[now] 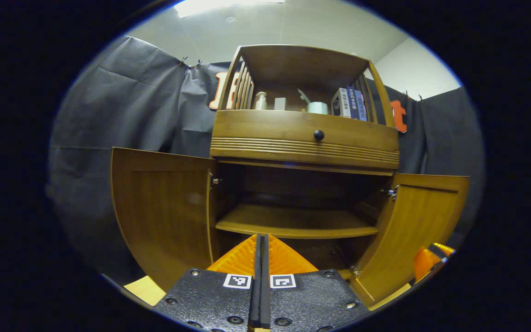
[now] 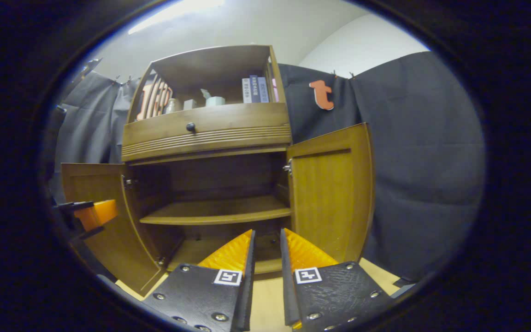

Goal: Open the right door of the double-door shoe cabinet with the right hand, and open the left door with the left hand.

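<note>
The wooden shoe cabinet (image 1: 304, 138) stands straight ahead with both lower doors swung wide. In the left gripper view the left door (image 1: 162, 216) hangs open at the left and the right door (image 1: 415, 230) at the right, baring an empty inner shelf (image 1: 293, 223). My left gripper (image 1: 262, 237) is shut, its orange fingers pressed together on nothing, a little in front of the opening. In the right gripper view the right door (image 2: 332, 193) and left door (image 2: 92, 230) both stand open. My right gripper (image 2: 267, 230) is slightly open and empty, clear of both doors.
A drawer with a black knob (image 1: 319, 135) sits above the doors. The top shelf holds books (image 1: 351, 103), a tape roll (image 1: 317, 107) and small items. Black cloth walls (image 2: 422, 161) flank the cabinet. The other gripper shows at each view's edge (image 1: 429, 258) (image 2: 91, 214).
</note>
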A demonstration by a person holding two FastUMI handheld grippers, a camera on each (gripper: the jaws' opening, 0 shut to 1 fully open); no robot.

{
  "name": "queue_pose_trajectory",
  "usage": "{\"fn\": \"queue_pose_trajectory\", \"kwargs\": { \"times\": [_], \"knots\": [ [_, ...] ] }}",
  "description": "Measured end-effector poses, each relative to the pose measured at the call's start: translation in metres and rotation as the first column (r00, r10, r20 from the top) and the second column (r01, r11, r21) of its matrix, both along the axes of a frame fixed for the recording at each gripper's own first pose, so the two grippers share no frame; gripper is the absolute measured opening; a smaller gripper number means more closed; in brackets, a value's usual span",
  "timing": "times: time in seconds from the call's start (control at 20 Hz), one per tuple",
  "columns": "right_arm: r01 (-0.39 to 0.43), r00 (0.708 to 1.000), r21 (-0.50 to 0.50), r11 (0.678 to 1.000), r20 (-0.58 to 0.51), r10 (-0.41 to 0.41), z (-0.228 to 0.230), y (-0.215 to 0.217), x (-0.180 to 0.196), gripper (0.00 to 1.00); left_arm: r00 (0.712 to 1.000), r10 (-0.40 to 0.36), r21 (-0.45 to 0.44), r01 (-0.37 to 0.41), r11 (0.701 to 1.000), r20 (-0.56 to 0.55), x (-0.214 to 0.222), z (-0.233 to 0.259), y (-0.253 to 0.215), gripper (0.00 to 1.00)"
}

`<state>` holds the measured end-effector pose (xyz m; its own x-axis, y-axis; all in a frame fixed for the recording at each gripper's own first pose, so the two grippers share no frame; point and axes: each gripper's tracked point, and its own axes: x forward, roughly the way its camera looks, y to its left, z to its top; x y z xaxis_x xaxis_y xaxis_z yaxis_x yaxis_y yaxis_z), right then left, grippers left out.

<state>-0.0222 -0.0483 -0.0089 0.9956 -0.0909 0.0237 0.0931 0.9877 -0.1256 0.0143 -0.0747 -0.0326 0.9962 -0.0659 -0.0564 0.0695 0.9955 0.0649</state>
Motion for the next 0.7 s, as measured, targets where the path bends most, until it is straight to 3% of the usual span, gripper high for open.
{"fn": "queue_pose_trajectory", "kwargs": {
  "times": [0.2, 0.35, 0.55, 0.6, 0.65, 0.7],
  "knots": [
    [-0.053, 0.998, -0.019, 0.998, -0.033, 0.052, -0.008, 0.015, -0.003, 0.31, 0.996, -0.089, -0.047, 0.088, 0.995, -0.032, -0.014, -0.009, -0.027, 0.01],
    [-0.077, 0.997, -0.005, 0.997, -0.016, 0.077, -0.001, 0.02, -0.004, 0.27, 0.991, -0.129, -0.063, 0.128, 0.99, -0.021, -0.017, -0.007, -0.036, 0.0],
    [-0.102, 0.994, 0.042, 0.994, 0.031, 0.101, 0.012, 0.024, -0.007, 0.46, 0.989, -0.147, -0.082, 0.147, 0.986, 0.008, -0.019, 0.0, -0.042, 0.44],
    [-0.102, 0.994, 0.042, 0.994, 0.041, 0.1, 0.013, 0.023, -0.008, 0.61, 0.99, -0.139, -0.079, 0.14, 0.987, 0.019, -0.021, 0.003, -0.041, 0.55],
    [-0.103, 0.994, 0.039, 0.994, 0.048, 0.101, 0.014, 0.024, -0.007, 0.7, 0.992, -0.121, -0.075, 0.123, 0.99, 0.034, -0.02, 0.005, -0.037, 0.66],
    [-0.109, 0.993, 0.039, 0.993, 0.052, 0.107, 0.016, 0.025, -0.007, 0.78, 0.993, -0.11, -0.069, 0.113, 0.991, 0.048, -0.016, 0.007, -0.034, 0.71]
  ]
}}
